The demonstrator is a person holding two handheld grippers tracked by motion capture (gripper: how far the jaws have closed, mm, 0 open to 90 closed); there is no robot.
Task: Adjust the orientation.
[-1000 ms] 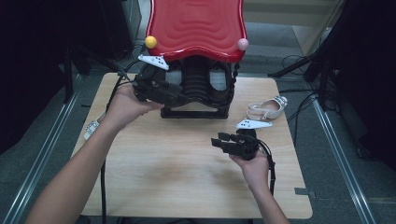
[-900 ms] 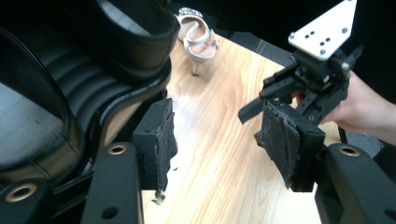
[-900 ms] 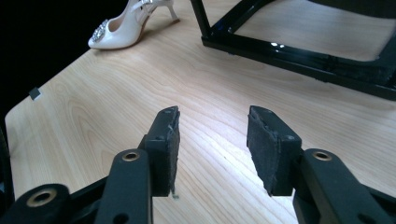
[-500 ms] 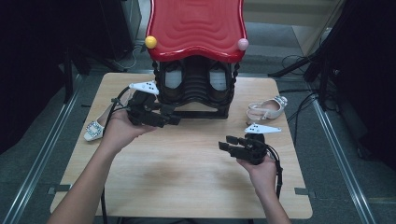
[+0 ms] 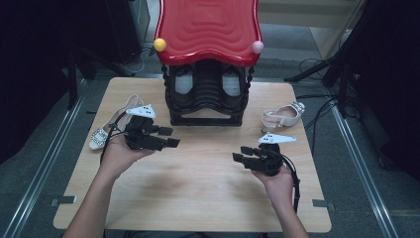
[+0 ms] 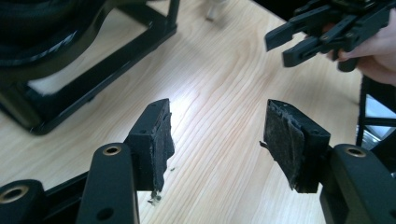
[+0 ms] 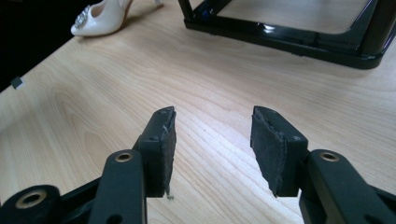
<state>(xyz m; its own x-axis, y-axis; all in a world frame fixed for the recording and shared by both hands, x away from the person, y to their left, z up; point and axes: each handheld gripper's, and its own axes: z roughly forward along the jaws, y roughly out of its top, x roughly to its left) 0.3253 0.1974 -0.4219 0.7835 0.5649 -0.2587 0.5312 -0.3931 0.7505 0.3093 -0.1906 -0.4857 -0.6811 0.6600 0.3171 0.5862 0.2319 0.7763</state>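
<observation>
Left gripper point(image 5: 166, 137) held over the left half of the table point(image 5: 198, 198), jaws spread wide with nothing between them; in the left gripper view point(image 6: 217, 135) bare wood grain shows through the gap; pads point(image 6: 161, 140) worn and frayed at the edges; jaws point toward the middle of the table, just in front of the black rack point(image 5: 205, 101). Right gripper point(image 5: 242, 154) held over the right half of the table, jaws also wide apart and empty; in the right gripper view point(image 7: 212, 140) only tabletop lies between them; it points leftward, toward the other gripper, the two well apart. White heeled shoe point(image 5: 106, 130) with a jewelled toe lies on the table near its left edge, just beside the left hand point(image 5: 119, 153), partly hidden behind the gripper and its cable; touching neither jaw; seen again at the top left of the right gripper view point(image 7: 100, 18), resting on the wood, far from those jaws. Second shoe point(image 5: 282, 116), a pale strappy sandal, lies at the right rear of the table, beyond the right gripper and apart from it, near the rack's right foot. Rack stands at the rear centre, red wavy top point(image 5: 208, 27) with a yellow ball point(image 5: 159, 44) and a pink ball point(image 5: 257, 47) at its front corners; pale shapes on its shelf, too dim to identify.
</observation>
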